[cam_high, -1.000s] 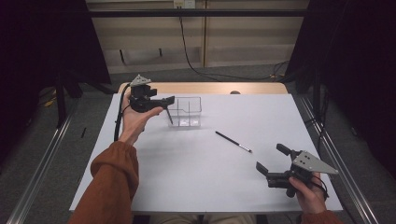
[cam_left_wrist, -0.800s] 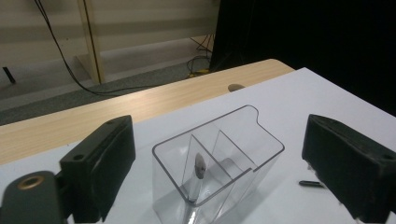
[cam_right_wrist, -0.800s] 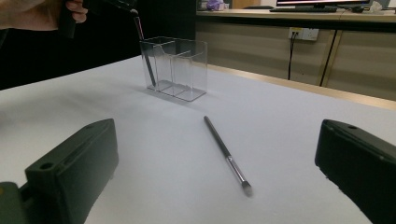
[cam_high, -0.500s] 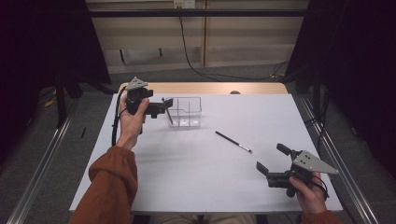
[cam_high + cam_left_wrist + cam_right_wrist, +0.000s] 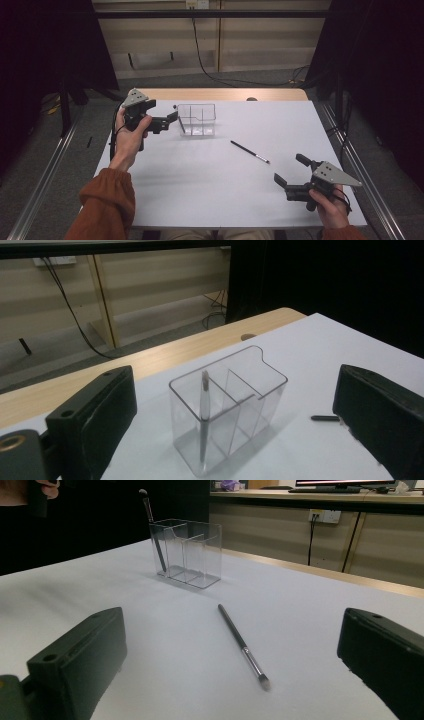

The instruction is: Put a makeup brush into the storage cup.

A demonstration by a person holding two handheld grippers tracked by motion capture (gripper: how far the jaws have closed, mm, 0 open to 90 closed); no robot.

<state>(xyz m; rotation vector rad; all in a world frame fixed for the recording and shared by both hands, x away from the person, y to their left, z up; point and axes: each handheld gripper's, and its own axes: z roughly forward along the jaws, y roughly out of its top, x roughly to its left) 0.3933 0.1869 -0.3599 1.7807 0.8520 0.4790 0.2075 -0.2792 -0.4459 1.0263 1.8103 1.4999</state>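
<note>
At far left in the high view we see the left gripper (image 5: 172,117) raised just beside the clear organizer (image 5: 197,120), its jaws spread after just opening, with nothing between them. In the left gripper view both jaws run off the lower edge, and they frame the organizer without touching it.

The organizer is a transparent box with inner dividers, standing near the far edge of the white table (image 5: 220,200). One brush (image 5: 204,415) stands inside it — dark handle down, tip just above the rim — in the compartment nearest the left gripper. From above it is hard to make out through the clear walls.

To the right, a second brush (image 5: 249,151) lies flat on the table, well apart from the organizer; we see a dark handle, a silvery ferrule and a small tip (image 5: 263,681) pointing toward the person's side.

At far right the right gripper (image 5: 290,169) hovers low — jaws spread wide, empty, cut off at the bottom of its own view.
</note>
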